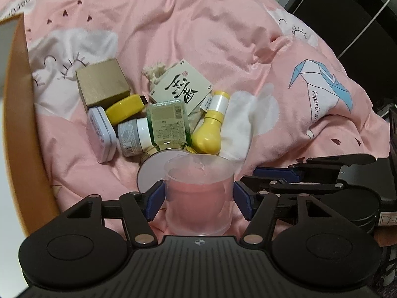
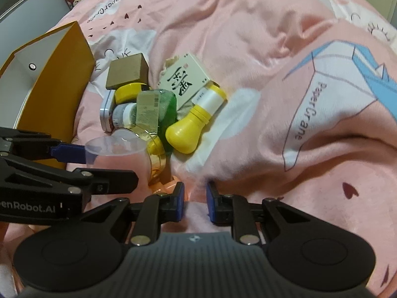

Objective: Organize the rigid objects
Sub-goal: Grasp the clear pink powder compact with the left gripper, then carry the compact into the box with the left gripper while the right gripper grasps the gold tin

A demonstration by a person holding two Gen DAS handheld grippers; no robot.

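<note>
Left wrist view: pink bed (image 1: 198,37) bearing a pile of rigid objects (image 1: 153,121); clear cup (image 1: 199,193) just before the pile, between the left gripper (image 1: 199,200) jaws, which stand apart beside its walls, seemingly releasing. Right gripper (image 2: 194,202) jaws nearly closed, empty. Next: choose another object.

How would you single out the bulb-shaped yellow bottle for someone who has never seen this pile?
On the pink quilt, find the cluster of small containers. At its right edge, beside the green bottle, lies the yellow bottle. Only it has a bulbous base and white-banded neck.
</note>
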